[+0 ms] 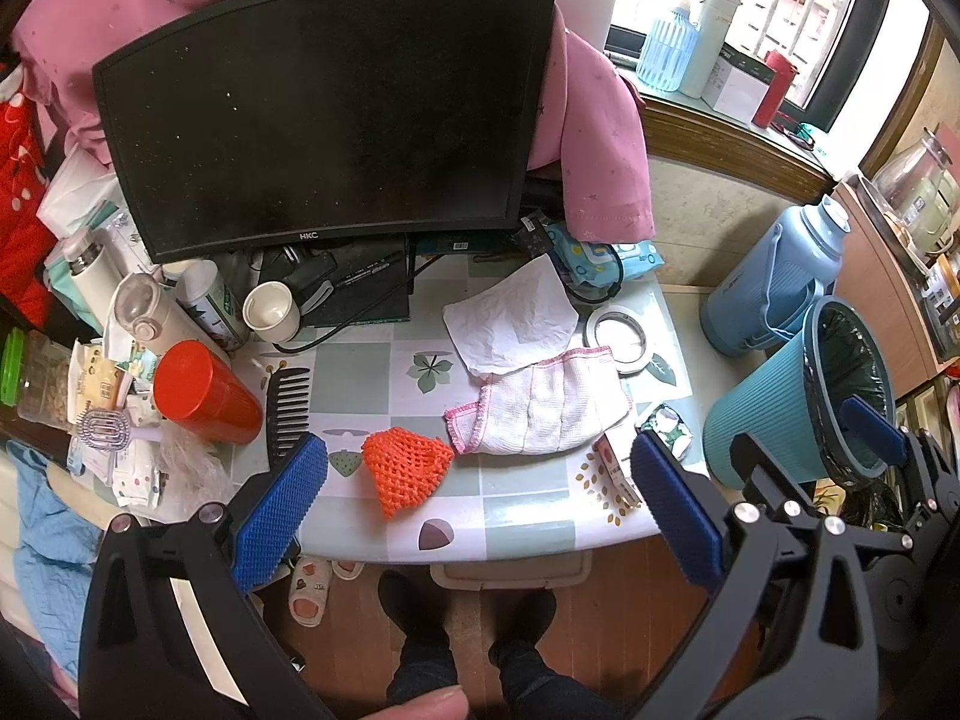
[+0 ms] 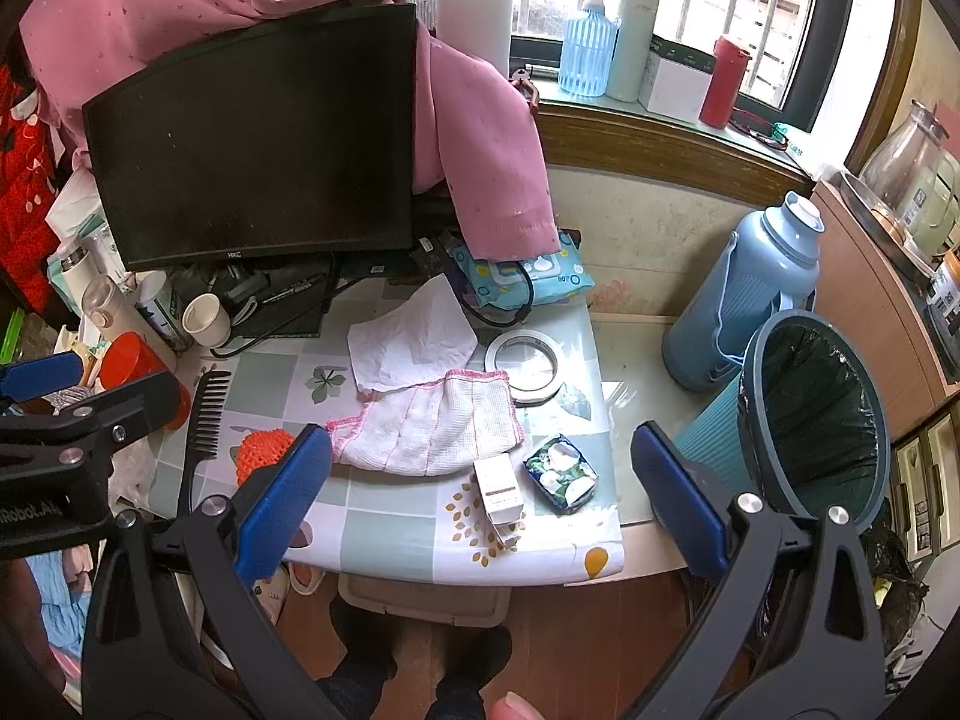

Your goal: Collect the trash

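Left wrist view: the left gripper (image 1: 480, 498) is hovering over the near table edge, jaws standing wide apart, nothing between them. Just ahead of its left finger (image 1: 282, 510) an orange net (image 1: 405, 468) is lying on the table (image 1: 528, 516). Beyond the net, a pink-edged cloth (image 1: 546, 408) is resting flat, overlapping a white tissue (image 1: 510, 318) farther on. Left of the gripper, a black comb (image 1: 288, 408) and a red cup (image 1: 198, 390) are sitting side by side. A tape roll (image 1: 618, 336) is lying right of the tissue. Farthest ahead, a monitor (image 1: 324, 120) is standing under a pink curtain (image 1: 594, 138).

Right wrist view: the right gripper (image 2: 480, 498) is also hanging spread open and empty, at the table's near right corner. Directly ahead between its fingers, a small box (image 2: 498, 492) and a crumpled wrapper (image 2: 564, 471) are lying near each other, just apart. Beside its right finger (image 2: 678, 504), off the table, a blue bin (image 2: 816, 420) with a black liner is tilting towards the camera. Behind the bin a blue flask (image 2: 744, 306) is standing upright. The left gripper's body is showing at the left edge.
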Available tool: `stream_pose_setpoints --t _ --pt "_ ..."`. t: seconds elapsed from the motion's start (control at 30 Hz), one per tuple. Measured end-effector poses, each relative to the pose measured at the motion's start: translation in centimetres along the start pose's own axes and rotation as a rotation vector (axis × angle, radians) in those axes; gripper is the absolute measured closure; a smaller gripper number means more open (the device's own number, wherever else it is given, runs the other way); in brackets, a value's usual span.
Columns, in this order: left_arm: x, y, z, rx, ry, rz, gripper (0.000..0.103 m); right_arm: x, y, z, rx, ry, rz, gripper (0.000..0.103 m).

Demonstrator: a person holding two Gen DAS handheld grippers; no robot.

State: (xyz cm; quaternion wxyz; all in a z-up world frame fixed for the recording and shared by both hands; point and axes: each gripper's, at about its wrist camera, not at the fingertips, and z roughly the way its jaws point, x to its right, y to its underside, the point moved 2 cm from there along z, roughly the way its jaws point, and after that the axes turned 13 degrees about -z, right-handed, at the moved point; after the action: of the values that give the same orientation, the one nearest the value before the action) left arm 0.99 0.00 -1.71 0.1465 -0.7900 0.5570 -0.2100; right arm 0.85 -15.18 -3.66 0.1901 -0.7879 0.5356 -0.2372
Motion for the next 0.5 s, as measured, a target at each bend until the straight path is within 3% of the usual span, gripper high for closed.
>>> stream_pose_setpoints --t 0.5 --pt "-0.01 0.0 0.0 0.0 0.002 0.0 0.005 0.03 -0.25 -0.21 0.003 0.0 -0.002 0.004"
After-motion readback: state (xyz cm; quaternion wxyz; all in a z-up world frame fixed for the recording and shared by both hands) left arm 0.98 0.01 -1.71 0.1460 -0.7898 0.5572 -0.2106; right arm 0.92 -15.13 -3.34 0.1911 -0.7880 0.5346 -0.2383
